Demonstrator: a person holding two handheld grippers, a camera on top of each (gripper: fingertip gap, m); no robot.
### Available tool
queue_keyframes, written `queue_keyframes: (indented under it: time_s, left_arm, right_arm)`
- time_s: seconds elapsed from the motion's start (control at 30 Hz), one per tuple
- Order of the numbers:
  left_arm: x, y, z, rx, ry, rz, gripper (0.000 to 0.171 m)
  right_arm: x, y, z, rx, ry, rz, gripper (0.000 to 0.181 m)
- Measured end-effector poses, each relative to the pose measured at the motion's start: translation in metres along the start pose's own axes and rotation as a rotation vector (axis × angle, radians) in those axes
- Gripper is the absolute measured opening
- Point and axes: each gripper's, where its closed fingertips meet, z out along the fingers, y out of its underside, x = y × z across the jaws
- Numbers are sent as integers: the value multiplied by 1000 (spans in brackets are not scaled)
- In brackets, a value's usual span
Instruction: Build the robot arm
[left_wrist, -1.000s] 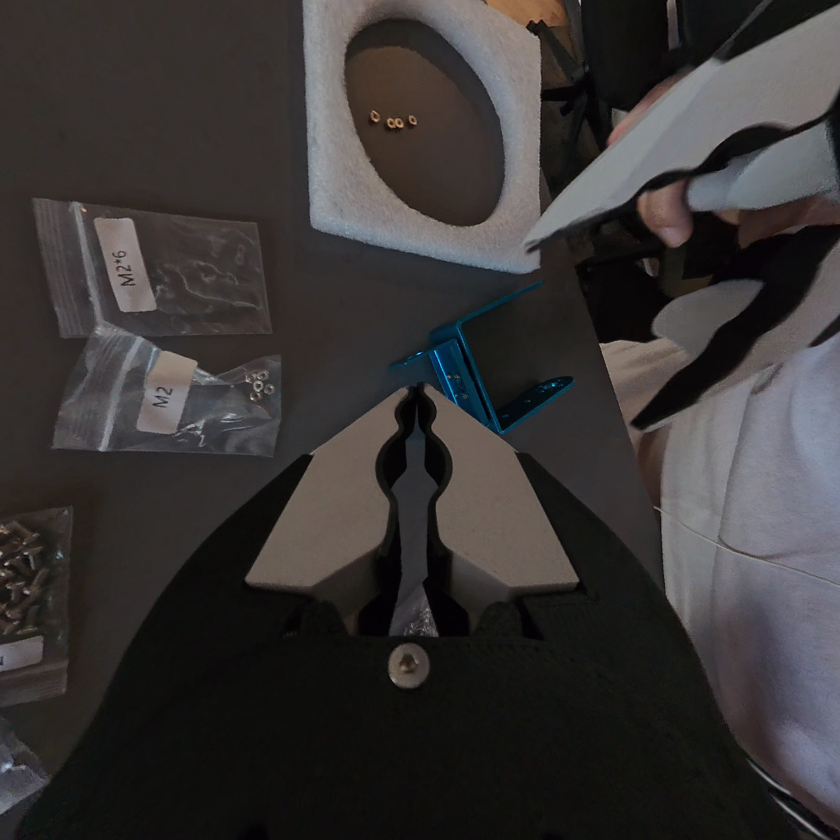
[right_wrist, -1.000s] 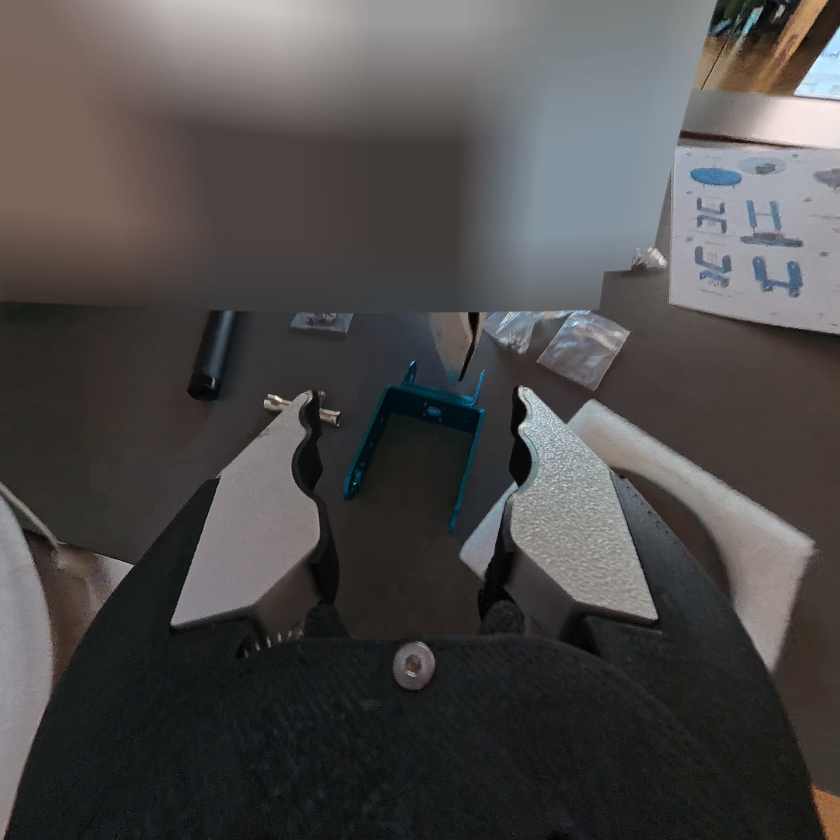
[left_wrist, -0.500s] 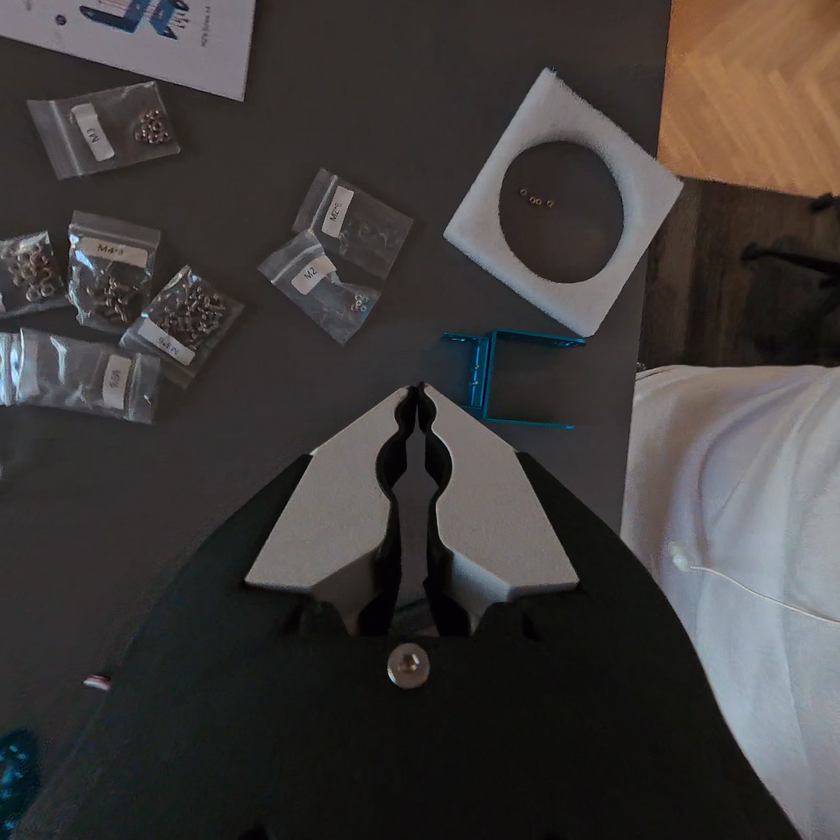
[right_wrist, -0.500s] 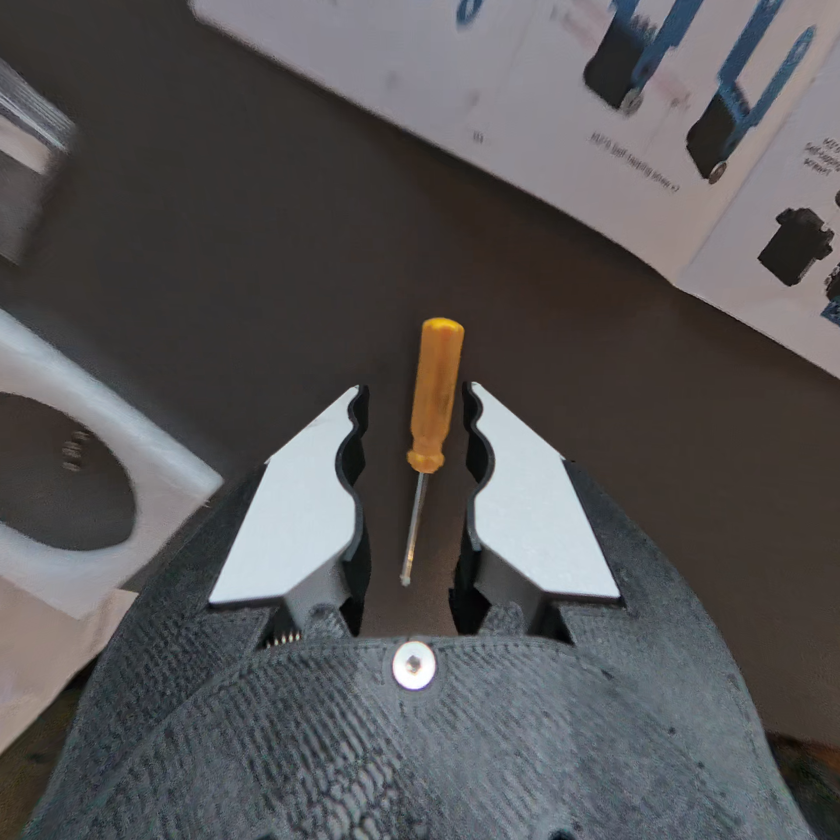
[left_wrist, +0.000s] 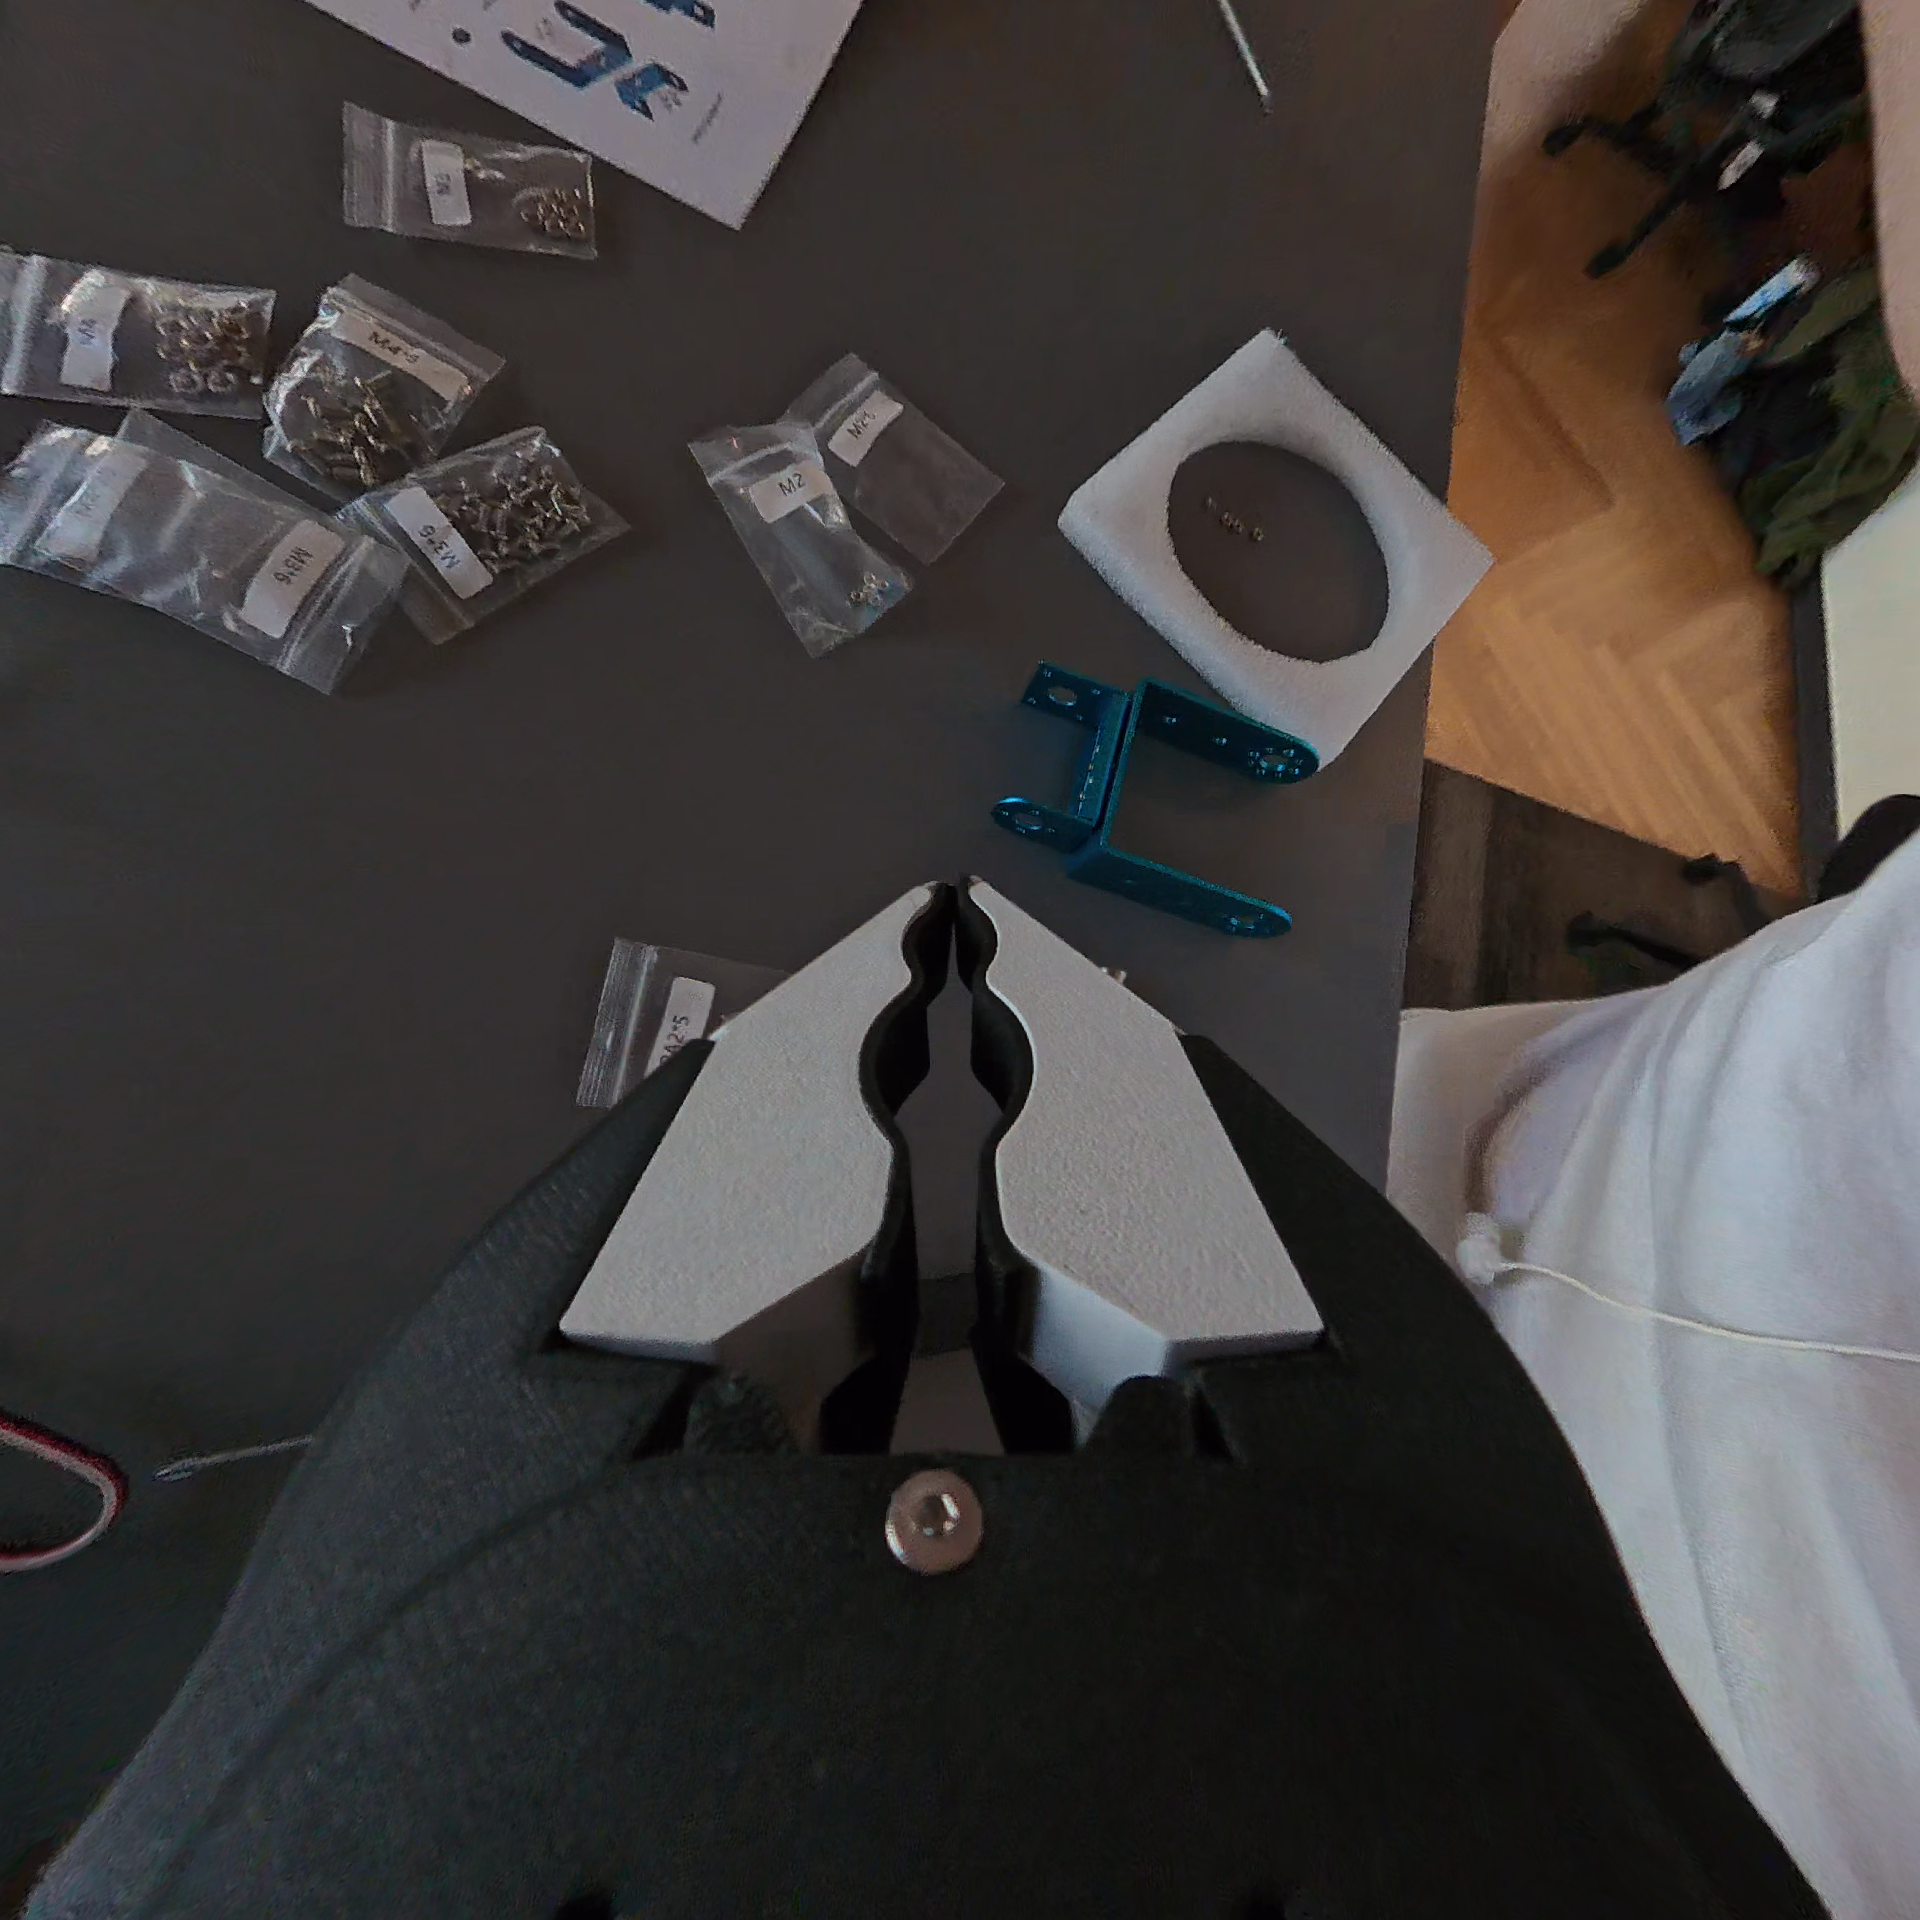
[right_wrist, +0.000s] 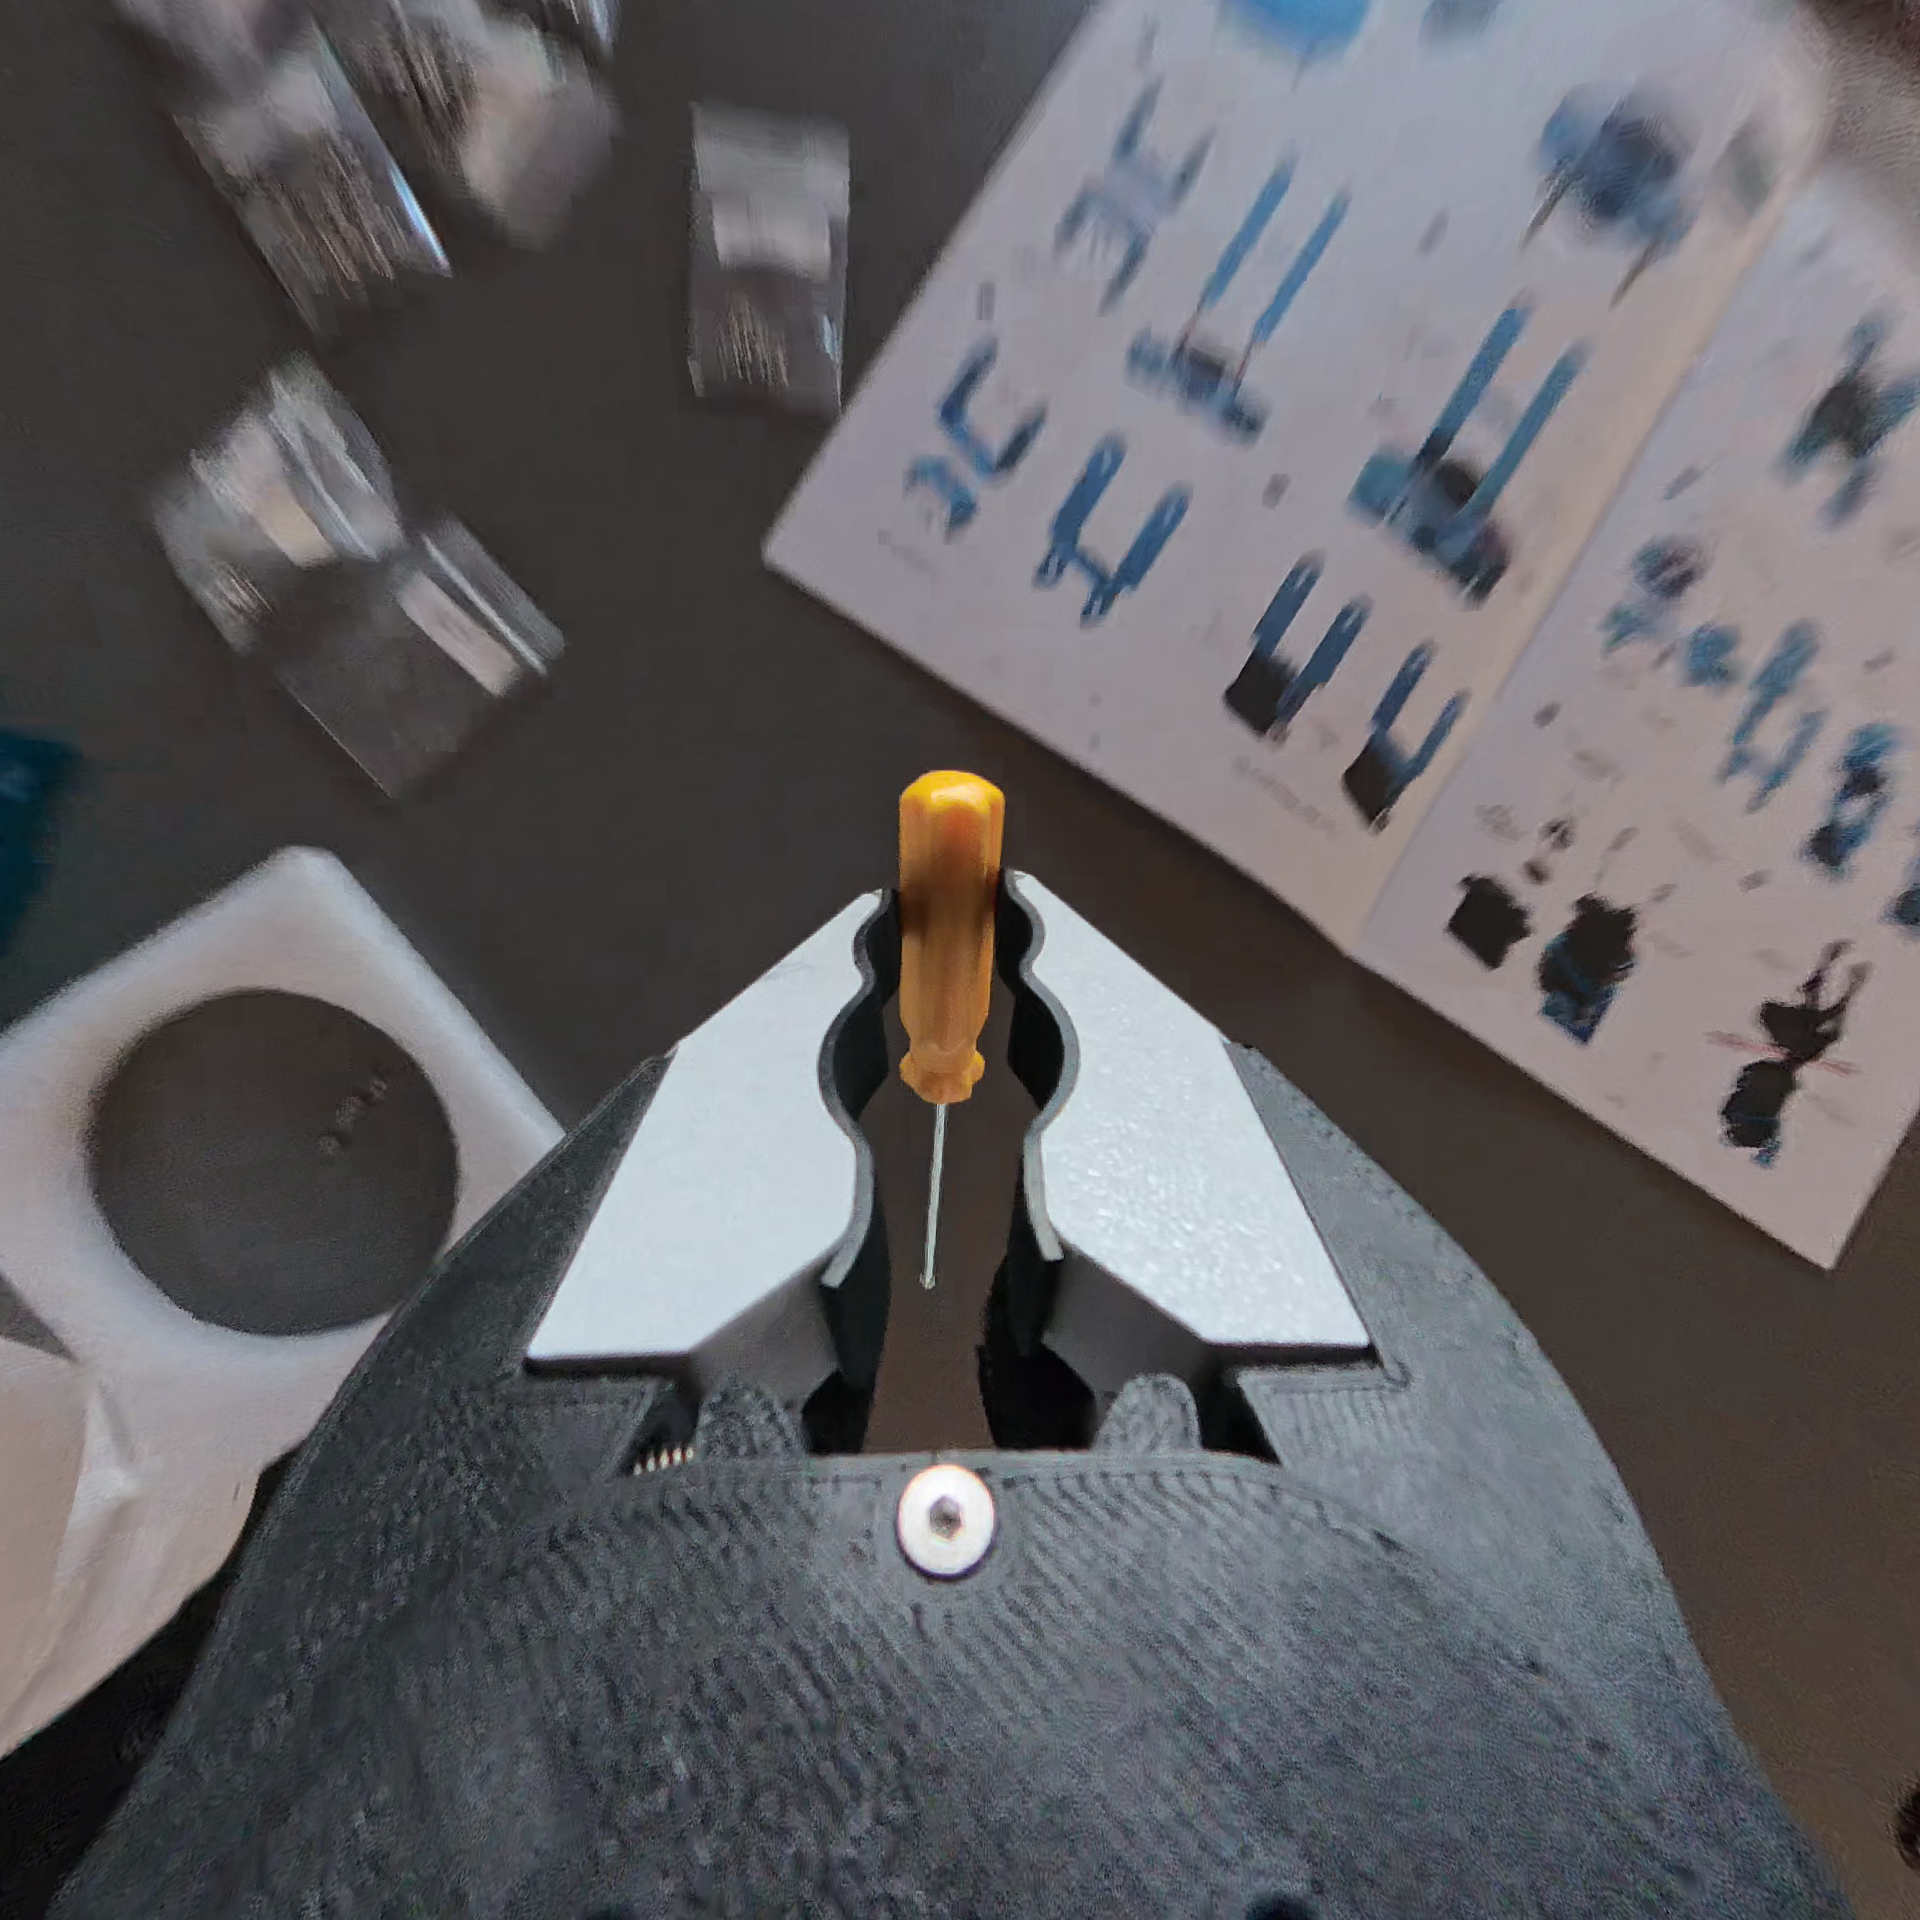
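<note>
The right gripper (right_wrist: 948, 899) clamps an orange screwdriver (right_wrist: 948, 935) lengthwise at frame centre; the left gripper (left_wrist: 957, 891), closed and empty, hovers lower left of the blue bracket (left_wrist: 1138, 805).

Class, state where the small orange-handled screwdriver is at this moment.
In the right wrist view, the orange-handled screwdriver sits clamped between the right gripper fingers, above the dark table, between foam block and instruction sheet.
</note>
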Motion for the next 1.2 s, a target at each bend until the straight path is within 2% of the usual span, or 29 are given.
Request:
queue_keyframes:
  time_s: [0.07, 0.13, 0.2, 0.27, 0.37, 0.4, 0.53, 0.63, 0.73, 0.83, 0.97, 1.03, 1.1, 1.2]
  left_arm:
    - [-4, 0, -1, 35, 36, -11, 0]
    - [-8, 2, 1, 37, 64, -33, 0]
    - [-10, 0, 3, 46, 98, -51, 0]
    - [-12, -6, 6, 70, 133, -72, 0]
    - [-19, -15, 14, 80, 159, -134, 1]
    - [-20, -20, 17, 98, 182, -158, 6]
    - [-13, -53, 21, 216, 352, -274, 17]
    - [-7, -86, 11, 357, 536, -394, 25]
    - [5, -111, 1, 437, 745, -541, 36]
    - [9, -113, 13, 416, 723, -565, 45]
    - [13, -112, 16, 405, 691, -537, 28]
    - [18, -107, 15, 384, 690, -489, 20]
    - [25, -104, 15, 374, 706, -459, 21]
    - [22, -104, 13, 422, 691, -417, 19]
  right_arm:
    - [-8, -25, -23, 148, 0, 15, 16]
    - [-24, -49, -41, 299, -66, 19, 16]
    - [-40, -65, -53, 385, -130, 4, 16]
    - [-61, -75, -55, 405, -197, -107, 16]
    - [-89, -79, -36, 343, -211, -345, 17]
    - [-102, -79, -30, 338, -217, -450, 17]
    - [-136, -83, -9, 452, -37, -860, 17]
    - [-159, -94, -21, 680, 124, -1061, 16]
    - [-168, -103, -26, 783, 286, -1221, 16]
    - [-178, -111, -27, 826, 382, -1338, 16]
    - [-184, -118, -26, 811, 491, -1456, 17]
    - [-183, -119, -23, 777, 488, -1462, 17]
    - [-191, -121, -27, 789, 503, -1496, 17]
    - [-192, -125, -26, 761, 549, -1543, 17]
